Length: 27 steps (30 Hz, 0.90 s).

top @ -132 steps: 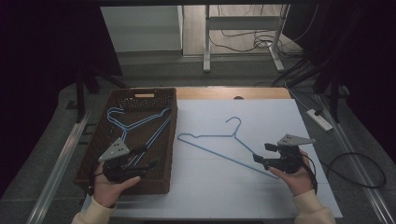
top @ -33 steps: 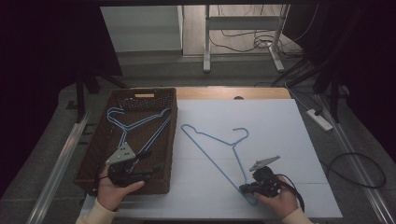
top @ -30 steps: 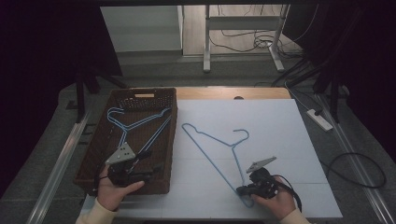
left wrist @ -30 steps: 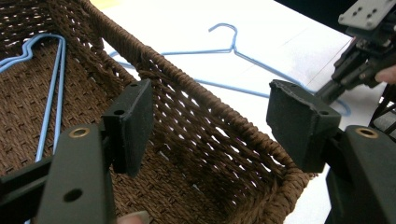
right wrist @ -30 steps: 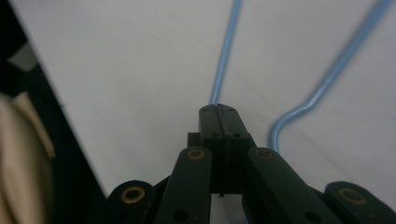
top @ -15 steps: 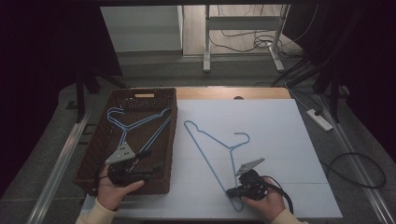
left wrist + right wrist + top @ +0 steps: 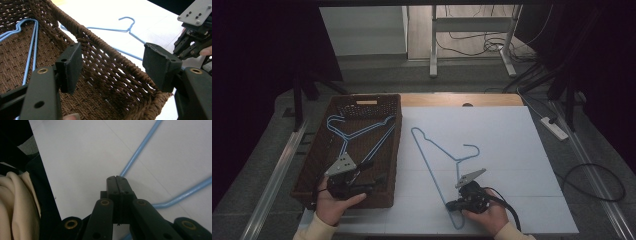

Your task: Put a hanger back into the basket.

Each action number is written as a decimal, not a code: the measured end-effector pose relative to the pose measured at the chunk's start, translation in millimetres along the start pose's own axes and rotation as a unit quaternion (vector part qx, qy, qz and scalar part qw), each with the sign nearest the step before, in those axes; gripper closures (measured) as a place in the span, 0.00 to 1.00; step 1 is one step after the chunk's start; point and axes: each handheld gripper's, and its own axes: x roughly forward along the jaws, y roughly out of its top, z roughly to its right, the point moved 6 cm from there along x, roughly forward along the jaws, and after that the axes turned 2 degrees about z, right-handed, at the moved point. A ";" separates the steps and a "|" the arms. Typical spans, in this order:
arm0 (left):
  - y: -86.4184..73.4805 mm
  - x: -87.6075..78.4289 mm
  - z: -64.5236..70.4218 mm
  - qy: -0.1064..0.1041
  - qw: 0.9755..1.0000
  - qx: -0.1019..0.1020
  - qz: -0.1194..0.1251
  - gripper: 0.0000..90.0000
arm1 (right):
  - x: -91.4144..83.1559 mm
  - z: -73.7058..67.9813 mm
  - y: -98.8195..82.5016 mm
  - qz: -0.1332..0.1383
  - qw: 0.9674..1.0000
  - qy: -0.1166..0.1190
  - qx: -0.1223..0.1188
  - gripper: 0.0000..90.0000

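A blue wire hanger lies on the white table cover, hook to the right. My right gripper is shut on its near corner, close to the table's front edge. In the right gripper view the jaws meet, and the blue wire runs out from behind their tips. My left gripper stands open at the near right corner of the brown wicker basket. Its jaws straddle the basket's right wall without pressing on it. Two blue hangers lie inside the basket.
The white cover spreads to the right of the hanger. A strip of wooden table top shows at the back. A power strip and a black cable lie on the floor at the right.
My right gripper has slid left along the front of the table with the hanger's corner in it, and the hanger has swung to run more front to back. The left gripper has stayed put.
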 end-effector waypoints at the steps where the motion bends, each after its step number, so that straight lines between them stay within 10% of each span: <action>1: -0.1 0.0 0.0 0.000 1.000 0.000 0.000 0.37 | 0.8 -0.2 1.0 0.001 1.000 0.000 -0.002 1.00; 13: 0.0 -0.3 -0.5 -0.002 1.000 -0.001 -0.001 0.36 | -12.7 56.8 43.0 0.041 0.995 -0.088 0.003 1.00; 17: 0.3 -1.0 -0.8 -0.002 1.000 -0.001 0.000 0.37 | -1.6 89.3 81.8 0.053 0.993 -0.109 0.009 1.00; 27: 0.5 -1.6 -1.0 -0.005 1.000 0.000 0.001 0.37 | 30.4 116.9 127.5 0.038 0.989 -0.143 -0.004 1.00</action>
